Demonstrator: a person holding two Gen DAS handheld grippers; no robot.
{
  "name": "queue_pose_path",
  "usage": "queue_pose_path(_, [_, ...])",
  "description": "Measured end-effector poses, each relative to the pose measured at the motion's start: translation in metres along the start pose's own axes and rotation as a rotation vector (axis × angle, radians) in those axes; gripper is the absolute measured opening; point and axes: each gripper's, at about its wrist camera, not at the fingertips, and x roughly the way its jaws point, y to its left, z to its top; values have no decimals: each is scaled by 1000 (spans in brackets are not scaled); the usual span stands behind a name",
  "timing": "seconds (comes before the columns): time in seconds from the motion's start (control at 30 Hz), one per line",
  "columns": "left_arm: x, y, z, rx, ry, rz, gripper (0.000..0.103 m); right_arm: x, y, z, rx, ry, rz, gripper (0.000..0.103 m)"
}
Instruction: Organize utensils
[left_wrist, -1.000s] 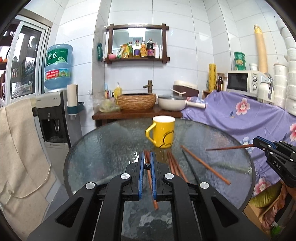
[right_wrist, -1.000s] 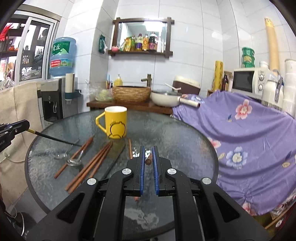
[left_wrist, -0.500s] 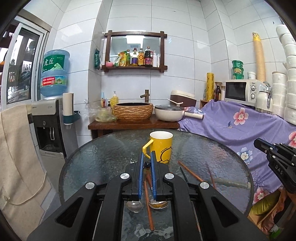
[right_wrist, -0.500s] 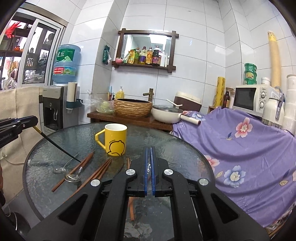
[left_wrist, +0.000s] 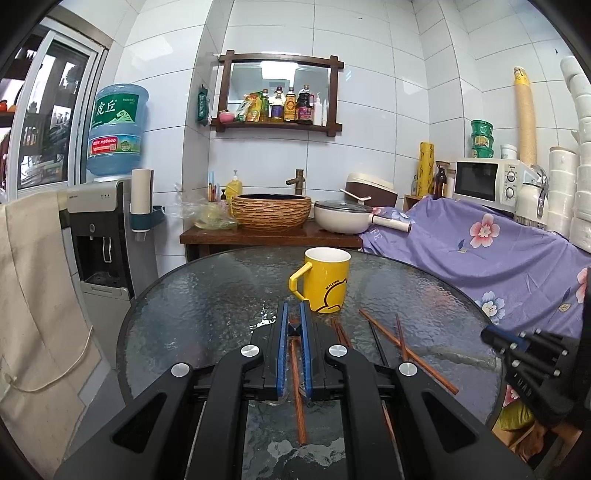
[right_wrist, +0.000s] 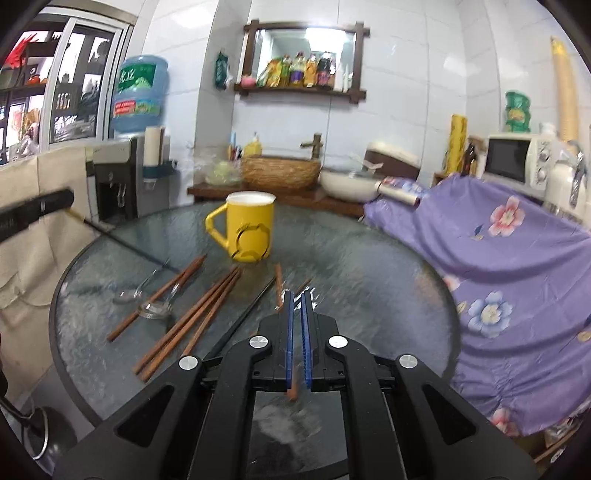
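Note:
A yellow mug stands upright on the round glass table; it also shows in the right wrist view. Several brown chopsticks and two metal spoons lie loose in front of it. My left gripper is shut on a black chopstick that slants down to the table near the spoons. My right gripper has its jaws close together with no chopstick in them; a brown chopstick lies on the glass under and ahead of them. In the left wrist view crossed chopsticks lie at the right.
A purple flowered cloth covers furniture right of the table. A wooden shelf behind holds a woven basket and a white pan. A water dispenser and a beige cloth stand at the left.
The right gripper let go of the brown chopstick it held; it now lies on the glass. Both grippers rose and pulled back a little. The left still holds the black chopstick.

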Motion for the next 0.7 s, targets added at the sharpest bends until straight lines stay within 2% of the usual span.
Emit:
queue_pose_path(0.07, [-1, 0, -3, -2, 5, 4, 6, 6, 2, -9, 7, 35, 5, 10])
queue_pose_path(0.13, [-1, 0, -7, -9, 18, 2, 6, 11, 1, -21, 24, 68, 7, 35])
queue_pose_path(0.17, [-1, 0, -8, -10, 21, 3, 7, 12, 0, -25, 34, 75, 8, 55])
queue_pose_path(0.33, [-2, 0, -12, -21, 27, 0, 7, 24, -4, -42, 44, 141, 18, 55])
queue_pose_path(0.43, [-2, 1, -11, -25, 28, 0, 7, 33, -5, -48, 71, 174, 43, 51])
queue_pose_path(0.7, [-2, 2, -16, -31, 35, 3, 7, 28, 19, -46, 84, 172, 117, 51])
